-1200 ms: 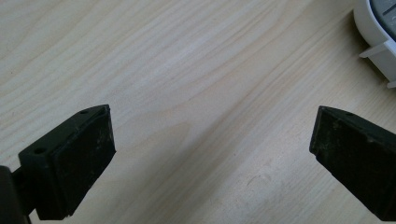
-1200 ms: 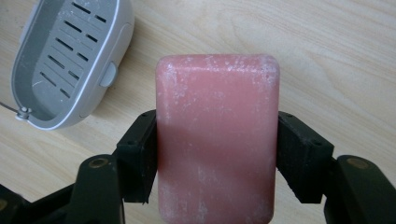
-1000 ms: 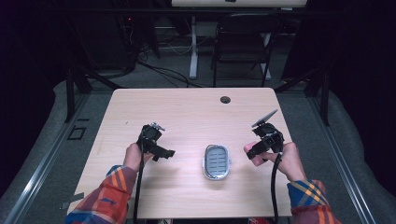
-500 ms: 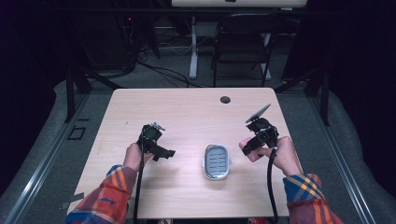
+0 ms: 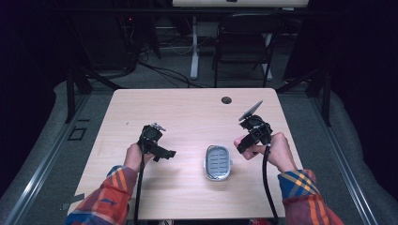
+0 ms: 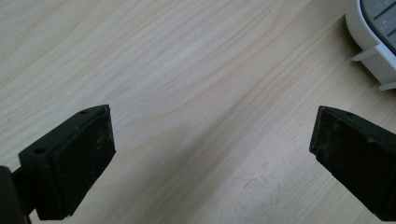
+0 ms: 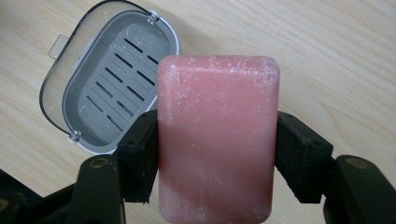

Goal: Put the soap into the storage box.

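A pink bar of soap (image 7: pixel 217 135) stands upright between the jaws of my right gripper (image 7: pixel 217 154), which is shut on its two sides. Below and to the left of it in the right gripper view lies an open soap dish (image 7: pixel 107 98) with a grey slotted insert and a clear lid. In the high view the dish (image 5: pixel 218 162) sits on the wooden table (image 5: pixel 187 112), with my right gripper (image 5: pixel 244 145) just to its right, above the table. My left gripper (image 5: pixel 164 153) is to the dish's left, open, with nothing between its jaws (image 6: pixel 210 163). The dish's corner (image 6: pixel 373 32) shows at upper right in the left gripper view.
A dark round hole (image 5: pixel 226 100) sits near the table's far edge. A black folding chair (image 5: pixel 244 42) and cables stand on the floor beyond the table. Bare wood lies between the left gripper and the dish.
My right gripper has moved left toward the dish and a little up, still holding the soap. The left gripper and the dish have stayed put.
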A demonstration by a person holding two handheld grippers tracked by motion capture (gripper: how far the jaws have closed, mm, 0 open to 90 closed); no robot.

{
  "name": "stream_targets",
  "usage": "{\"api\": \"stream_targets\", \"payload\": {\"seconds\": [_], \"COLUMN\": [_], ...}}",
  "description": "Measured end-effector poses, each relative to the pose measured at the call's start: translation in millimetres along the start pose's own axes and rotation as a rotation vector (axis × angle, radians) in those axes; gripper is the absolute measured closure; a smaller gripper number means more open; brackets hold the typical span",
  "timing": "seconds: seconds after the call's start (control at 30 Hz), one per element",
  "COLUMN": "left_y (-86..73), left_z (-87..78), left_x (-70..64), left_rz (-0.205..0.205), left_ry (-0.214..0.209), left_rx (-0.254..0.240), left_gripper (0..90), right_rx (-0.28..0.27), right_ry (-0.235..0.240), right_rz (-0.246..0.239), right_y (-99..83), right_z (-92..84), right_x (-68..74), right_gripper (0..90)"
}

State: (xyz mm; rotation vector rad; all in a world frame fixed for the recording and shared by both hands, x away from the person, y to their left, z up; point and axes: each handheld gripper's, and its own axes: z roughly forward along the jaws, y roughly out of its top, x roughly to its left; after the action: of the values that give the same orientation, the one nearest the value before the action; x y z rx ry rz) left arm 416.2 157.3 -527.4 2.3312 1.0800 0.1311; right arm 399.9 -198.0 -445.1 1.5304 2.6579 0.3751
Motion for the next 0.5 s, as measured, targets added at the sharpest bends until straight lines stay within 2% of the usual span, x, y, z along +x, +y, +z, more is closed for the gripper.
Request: {"api": "stream_targets", "payload": {"seconds": [0.17, 0.23, 0.5], "left_y": [0.2, 0.1, 0.1], "left_z": [0.0, -0.1, -0.2], "left_x": [-0.4, -0.2, -0.5], "left_rz": [0.001, 0.001, 0.000], "left_ry": [-0.001, 0.001, -0.001], "left_rx": [-0.001, -0.002, -0.002], "left_gripper": [0.0, 0.0, 0.0], "right_rx": [0.006, -0.002, -0.002], "right_ry": [0.001, 0.002, 0.009], "right_rz": [-0.012, 0.000, -0.027], "right_y": [3.6, 4.8, 9.9], "right_z": [0.9, 1.7, 2.1], "right_x": [3.5, 6.0, 12.4], "right_gripper": [37.1, 37.1, 37.2]}}
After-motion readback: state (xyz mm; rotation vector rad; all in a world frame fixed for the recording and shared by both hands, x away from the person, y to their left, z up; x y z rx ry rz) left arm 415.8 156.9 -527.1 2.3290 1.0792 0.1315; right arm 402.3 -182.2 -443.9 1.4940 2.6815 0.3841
